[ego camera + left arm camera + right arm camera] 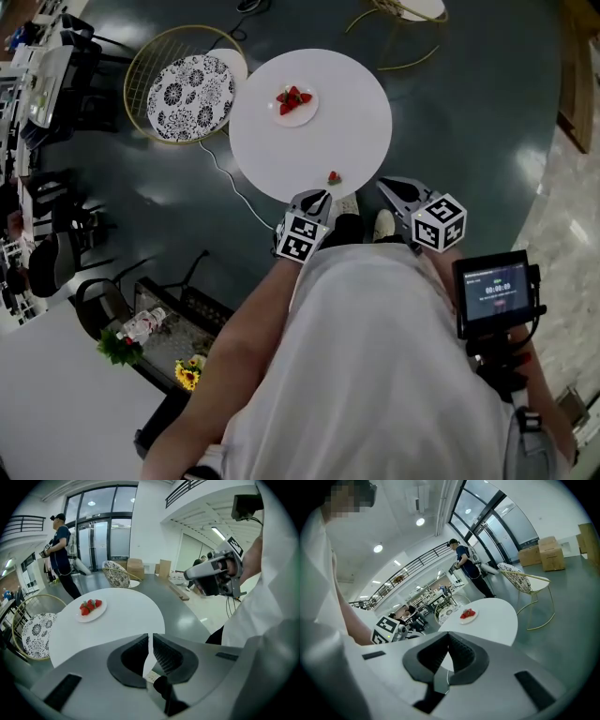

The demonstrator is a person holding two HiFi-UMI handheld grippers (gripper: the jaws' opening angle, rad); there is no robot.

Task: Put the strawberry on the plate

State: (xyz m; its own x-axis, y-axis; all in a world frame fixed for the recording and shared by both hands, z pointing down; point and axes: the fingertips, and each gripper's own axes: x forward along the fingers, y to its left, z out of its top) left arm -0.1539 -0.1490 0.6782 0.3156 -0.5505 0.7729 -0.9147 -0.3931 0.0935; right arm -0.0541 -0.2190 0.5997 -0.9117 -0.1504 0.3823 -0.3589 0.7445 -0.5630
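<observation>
A white plate with several strawberries lies on the round white table. One lone strawberry sits near the table's front edge. My left gripper hovers just short of that edge, a little left of the lone berry, jaws shut and empty. My right gripper is to the berry's right, off the table, also shut with nothing in it. The left gripper view shows the shut left gripper, the plate and the right gripper. In the right gripper view the right gripper points toward the plate.
A wire chair with a patterned cushion stands left of the table, another chair beyond it. A cable runs across the dark floor. A black basket with flowers sits at lower left. A person stands by the glass doors.
</observation>
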